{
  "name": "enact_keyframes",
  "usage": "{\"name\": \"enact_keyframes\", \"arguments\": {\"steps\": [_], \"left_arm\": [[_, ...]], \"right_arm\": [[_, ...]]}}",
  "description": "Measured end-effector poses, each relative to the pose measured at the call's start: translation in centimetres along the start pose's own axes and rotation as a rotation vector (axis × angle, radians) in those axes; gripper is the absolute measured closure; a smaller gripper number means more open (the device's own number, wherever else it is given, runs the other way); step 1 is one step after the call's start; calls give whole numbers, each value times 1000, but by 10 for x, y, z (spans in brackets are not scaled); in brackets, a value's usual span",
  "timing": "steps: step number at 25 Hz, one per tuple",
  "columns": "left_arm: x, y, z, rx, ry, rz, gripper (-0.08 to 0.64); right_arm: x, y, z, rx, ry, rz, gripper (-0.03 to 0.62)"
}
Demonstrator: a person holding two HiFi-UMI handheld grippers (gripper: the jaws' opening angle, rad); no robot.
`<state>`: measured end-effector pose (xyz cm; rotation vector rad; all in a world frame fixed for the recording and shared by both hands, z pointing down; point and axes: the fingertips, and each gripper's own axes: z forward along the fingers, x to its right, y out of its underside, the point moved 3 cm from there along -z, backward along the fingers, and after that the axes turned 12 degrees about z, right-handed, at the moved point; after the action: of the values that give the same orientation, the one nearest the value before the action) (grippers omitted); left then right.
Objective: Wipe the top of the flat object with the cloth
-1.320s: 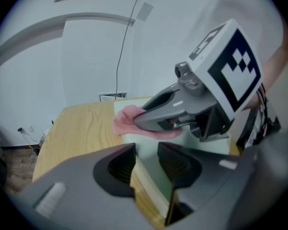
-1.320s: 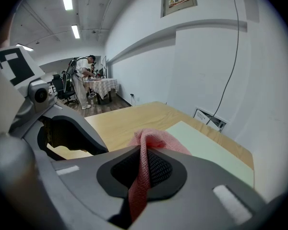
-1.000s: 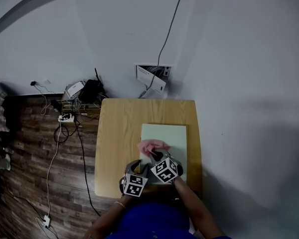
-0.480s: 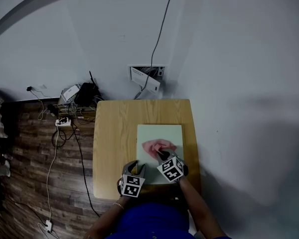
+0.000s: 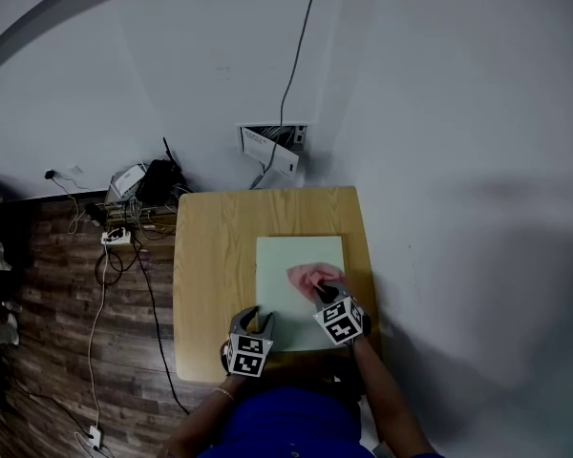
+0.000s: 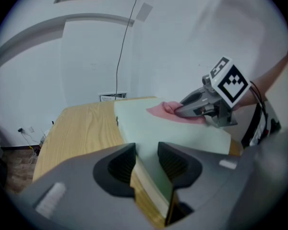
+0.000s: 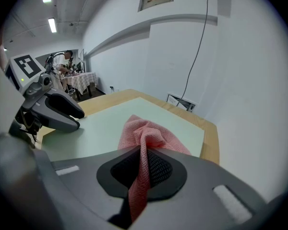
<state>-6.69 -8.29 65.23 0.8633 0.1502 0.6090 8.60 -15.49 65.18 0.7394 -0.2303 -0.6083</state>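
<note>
At the near edge of the surface (image 5: 205, 256): left tool (image 5: 253, 317) clamped onto the near-left corner of the flat board (image 5: 285, 256). Toward the right edge: right tool (image 5: 325, 294) pinched shut on the pink cloth (image 5: 308, 276), bunched on the board's top, right of centre.

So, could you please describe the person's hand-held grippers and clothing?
The left hand-held gripper and right hand-held gripper are grey with dark textured pads; each bears a white cube of black square markers. The person wears a blue top and a left-wrist bracelet.
</note>
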Motion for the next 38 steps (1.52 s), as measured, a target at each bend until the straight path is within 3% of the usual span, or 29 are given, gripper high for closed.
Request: {"name": "enact_keyframes", "arguments": {"steps": [13,38], "left_arm": [[1,-1,2,5,2,0,414],[0,1,3,5,-9,-15,416]], "right_arm": [[36,18,-17,12,79,120,575],[35,19,-15,35,93,134,575]]}}
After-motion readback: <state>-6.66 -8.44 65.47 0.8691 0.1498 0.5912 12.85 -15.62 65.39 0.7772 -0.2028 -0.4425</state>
